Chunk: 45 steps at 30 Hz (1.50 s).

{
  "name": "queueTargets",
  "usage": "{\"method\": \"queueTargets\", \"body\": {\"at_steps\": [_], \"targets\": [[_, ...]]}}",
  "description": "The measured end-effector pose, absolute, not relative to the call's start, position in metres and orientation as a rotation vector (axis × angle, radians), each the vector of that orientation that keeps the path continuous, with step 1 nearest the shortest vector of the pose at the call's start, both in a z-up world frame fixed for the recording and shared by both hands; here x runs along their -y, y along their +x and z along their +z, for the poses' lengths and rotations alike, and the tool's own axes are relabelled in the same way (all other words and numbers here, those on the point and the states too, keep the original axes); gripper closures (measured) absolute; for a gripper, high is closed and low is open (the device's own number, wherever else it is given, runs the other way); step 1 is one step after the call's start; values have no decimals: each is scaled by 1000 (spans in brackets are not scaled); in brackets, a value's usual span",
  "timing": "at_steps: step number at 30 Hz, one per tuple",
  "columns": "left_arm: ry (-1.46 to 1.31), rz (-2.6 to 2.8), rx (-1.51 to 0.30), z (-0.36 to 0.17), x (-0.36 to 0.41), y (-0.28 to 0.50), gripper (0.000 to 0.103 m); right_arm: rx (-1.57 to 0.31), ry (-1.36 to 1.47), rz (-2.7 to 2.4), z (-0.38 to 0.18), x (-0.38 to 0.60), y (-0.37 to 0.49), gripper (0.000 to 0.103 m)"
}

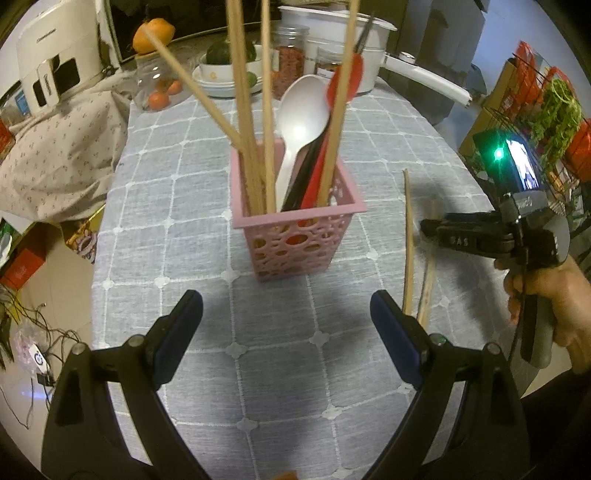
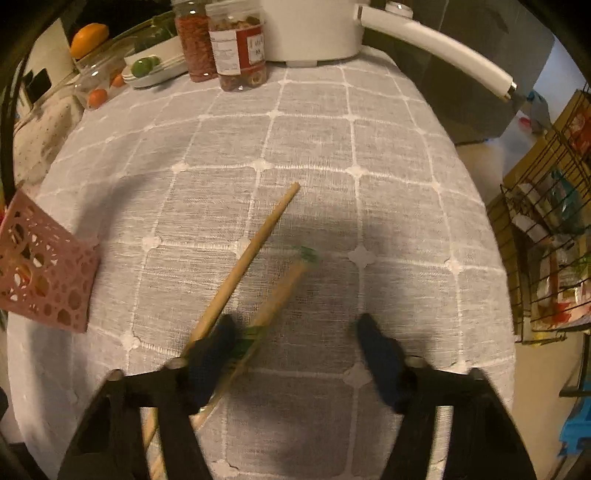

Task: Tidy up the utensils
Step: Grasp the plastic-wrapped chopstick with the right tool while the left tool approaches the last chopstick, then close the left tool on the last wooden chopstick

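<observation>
Right gripper (image 2: 295,354) is spread over the tablecloth (image 2: 369,184), nothing pinched; two loose chopsticks (image 2: 251,254) lie at its left finger. Left gripper (image 1: 286,332) gapes wide just near of the pink basket (image 1: 295,243) holding upright utensils.

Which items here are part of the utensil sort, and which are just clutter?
Job:
- pink holder with chopsticks, white spoon
- two loose chopsticks on the tablecloth
- right gripper, over those chopsticks
- left gripper, open

Clutter:
- jars
- white pot
- oranges
</observation>
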<state>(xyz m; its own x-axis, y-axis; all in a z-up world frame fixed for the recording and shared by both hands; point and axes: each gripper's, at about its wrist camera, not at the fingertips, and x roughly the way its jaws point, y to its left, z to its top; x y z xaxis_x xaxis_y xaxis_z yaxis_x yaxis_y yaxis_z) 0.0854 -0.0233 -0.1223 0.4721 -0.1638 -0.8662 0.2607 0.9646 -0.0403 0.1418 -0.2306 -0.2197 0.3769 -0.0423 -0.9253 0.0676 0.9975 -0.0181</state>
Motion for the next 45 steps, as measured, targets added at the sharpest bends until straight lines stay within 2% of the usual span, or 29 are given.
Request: {"method": "queueTargets", "body": {"at_steps": [3, 5, 6, 12, 15, 17, 19, 24, 28, 34, 44, 45], "targets": [[150, -278, -1017, -116, 34, 81, 11, -1194, 38, -32, -215, 235, 139, 89], [169, -299, -998, -111, 40, 77, 11, -1198, 58, -16, -214, 240, 135, 91], [176, -313, -992, -110, 43, 76, 11, -1202, 69, -14, -214, 243, 134, 97], [246, -414, -989, -109, 78, 67, 11, -1189, 126, -1, -205, 267, 117, 98], [276, -467, -999, -110, 101, 66, 15, -1162, 152, -4, -195, 283, 105, 98], [279, -510, -1008, -112, 116, 67, 21, -1143, 171, -8, -186, 296, 96, 98], [272, -557, -1036, -116, 136, 75, 35, -1130, 191, -14, -180, 307, 90, 98], [231, -584, -1156, -141, 178, 115, 60, -1103, 244, -29, -172, 334, 81, 98], [254, -520, -1199, -160, 199, 146, 72, -1092, 249, -18, -166, 341, 80, 98], [256, -447, -1252, -184, 210, 179, 81, -1060, 248, 6, -153, 348, 74, 98], [284, -393, -1261, -191, 218, 193, 83, -1051, 255, 25, -151, 345, 75, 98], [290, -396, -1262, -191, 218, 193, 89, -1051, 254, 26, -151, 345, 75, 98]]}}
